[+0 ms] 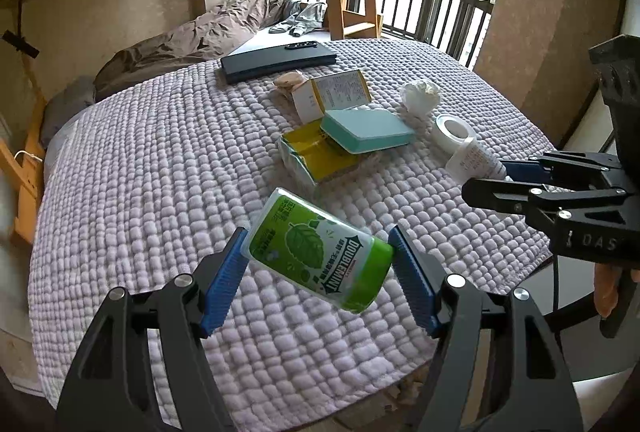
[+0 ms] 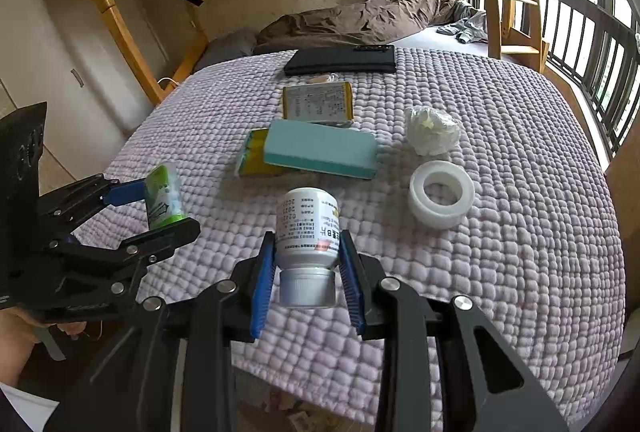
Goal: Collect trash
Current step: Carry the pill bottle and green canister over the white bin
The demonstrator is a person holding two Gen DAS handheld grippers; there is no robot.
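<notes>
Left hand-held gripper (image 1: 318, 264) clamps gum bottle (image 1: 320, 252) — seemingly lifted

"DOUBLEMINT" on the green bottle (image 1: 320, 252); apparently "DAS" on the right gripper (image 1: 486, 179).

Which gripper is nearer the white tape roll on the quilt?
Right. The right gripper, holding the white pill bottle, sits just beside the white tape roll; the left gripper, holding the green gum bottle, is farther away across the quilt.

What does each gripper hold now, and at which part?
Left gripper holds the green gum bottle end to end, base and lid. Right gripper holds the white pill bottle by its sides, above the cap.
</notes>
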